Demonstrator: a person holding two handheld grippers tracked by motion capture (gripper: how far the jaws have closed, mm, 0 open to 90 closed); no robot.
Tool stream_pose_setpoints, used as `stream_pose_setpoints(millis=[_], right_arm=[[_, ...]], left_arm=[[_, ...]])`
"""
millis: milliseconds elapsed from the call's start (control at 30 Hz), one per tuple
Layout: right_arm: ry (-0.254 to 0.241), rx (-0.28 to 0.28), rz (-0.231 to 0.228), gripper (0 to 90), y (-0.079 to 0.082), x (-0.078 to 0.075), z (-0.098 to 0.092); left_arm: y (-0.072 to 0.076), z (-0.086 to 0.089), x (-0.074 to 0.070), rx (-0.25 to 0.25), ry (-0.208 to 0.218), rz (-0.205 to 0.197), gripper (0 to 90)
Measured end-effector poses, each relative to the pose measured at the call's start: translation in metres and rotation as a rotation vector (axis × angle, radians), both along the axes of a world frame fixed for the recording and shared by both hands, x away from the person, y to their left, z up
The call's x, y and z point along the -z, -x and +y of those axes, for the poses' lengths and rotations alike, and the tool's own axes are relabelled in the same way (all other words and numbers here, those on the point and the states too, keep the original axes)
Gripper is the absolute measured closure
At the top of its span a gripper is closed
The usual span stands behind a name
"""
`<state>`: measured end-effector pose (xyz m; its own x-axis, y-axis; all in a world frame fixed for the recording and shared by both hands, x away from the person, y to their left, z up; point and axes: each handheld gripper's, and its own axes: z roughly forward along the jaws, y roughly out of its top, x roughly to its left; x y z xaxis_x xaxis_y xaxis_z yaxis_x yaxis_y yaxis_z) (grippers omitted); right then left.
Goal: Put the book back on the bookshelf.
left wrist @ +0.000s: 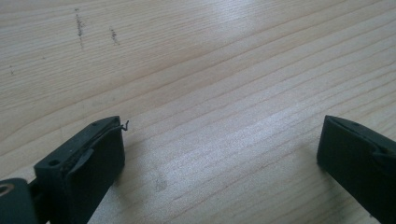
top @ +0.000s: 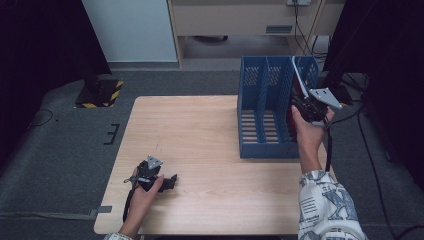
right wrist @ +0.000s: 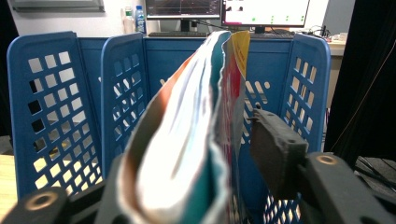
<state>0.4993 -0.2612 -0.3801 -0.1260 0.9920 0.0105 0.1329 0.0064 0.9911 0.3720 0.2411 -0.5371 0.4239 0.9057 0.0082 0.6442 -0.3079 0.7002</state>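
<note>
A thin, floppy magazine (right wrist: 187, 140), best pinched near its spine, stood in the rightmost slot of the blue file rack (top: 265, 107) at two o'clock on the table (top: 200, 150), the right gripper (top: 307, 107) loosened around it, the left gripper (top: 167, 182) open

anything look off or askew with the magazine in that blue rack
Slightly: the magazine leans in the blue rack's rightmost compartment, its pages splayed and wavy. The right claw is open around it.
</note>
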Motion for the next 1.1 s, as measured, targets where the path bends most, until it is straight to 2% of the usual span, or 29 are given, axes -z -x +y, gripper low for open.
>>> stream_pose_setpoints(millis=[167, 267, 400, 800, 1100], right_arm=[[-0.021, -0.002, 0.017, 39.9, 0.0003, -0.0022, -0.0009], [-0.014, 0.015, 0.03, 31.5, 0.0007, -0.0029, -0.0007], [-0.009, 0.025, 0.039, 25.1, 0.001, -0.0047, 0.0007], [0.016, -0.002, 0.105, 10.3, 0.0003, -0.0086, 0.001], [0.029, -0.041, 0.136, 3.8, 0.0029, -0.0084, 0.0045]], left_arm=[[0.0, 0.0, 0.0, 0.0, 0.0, 0.0, 0.1], [0.0, 0.0, 0.0, 0.0, 0.0, 0.0, 0.1], [0.0, 0.0, 0.0, 0.0, 0.0, 0.0, 0.2], [0.0, 0.0, 0.0, 0.0, 0.0, 0.0, 0.1], [0.0, 0.0, 0.0, 0.0, 0.0, 0.0, 0.2]])
